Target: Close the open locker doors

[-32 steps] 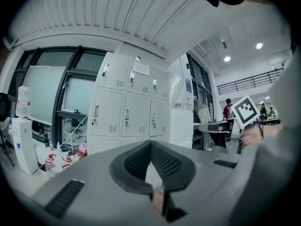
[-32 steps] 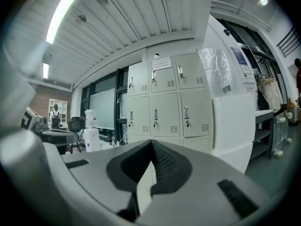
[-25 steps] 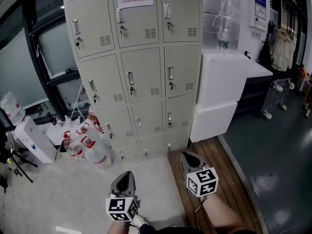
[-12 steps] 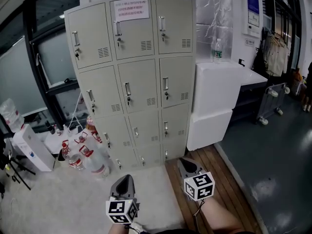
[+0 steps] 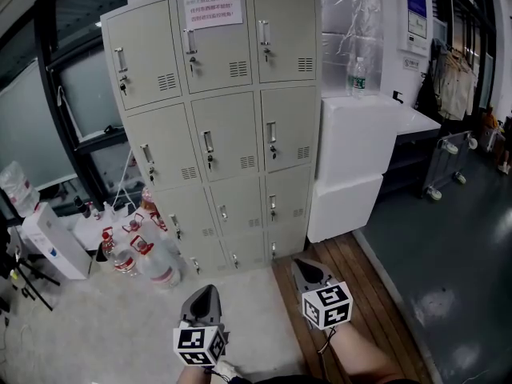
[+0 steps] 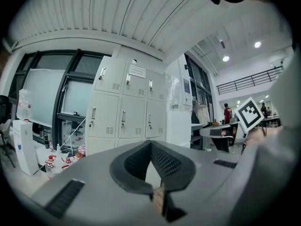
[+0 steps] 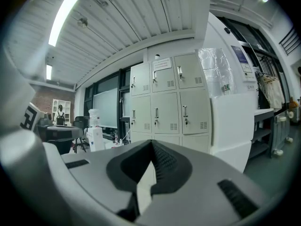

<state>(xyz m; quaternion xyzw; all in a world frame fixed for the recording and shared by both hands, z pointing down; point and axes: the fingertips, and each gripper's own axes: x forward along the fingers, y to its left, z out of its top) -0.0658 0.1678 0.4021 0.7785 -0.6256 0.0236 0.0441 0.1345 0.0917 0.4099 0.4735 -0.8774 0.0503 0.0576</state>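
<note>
Locker doors (image 5: 216, 126) rise at twelve o'clock, well apart from our left gripper (image 5: 206, 296) and right gripper (image 5: 306, 269) — both clenched, empty, the right nearer.

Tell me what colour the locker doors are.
The locker doors are pale grey-beige; head view shows it best.

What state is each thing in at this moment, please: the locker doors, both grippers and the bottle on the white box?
Locker doors: all shut, none ajar.
Left gripper: fingers together, holding nothing.
Right gripper: fingers together, holding nothing.
Bottle: upright on the white box.
Notice: stuck flat on the top middle door.
</note>
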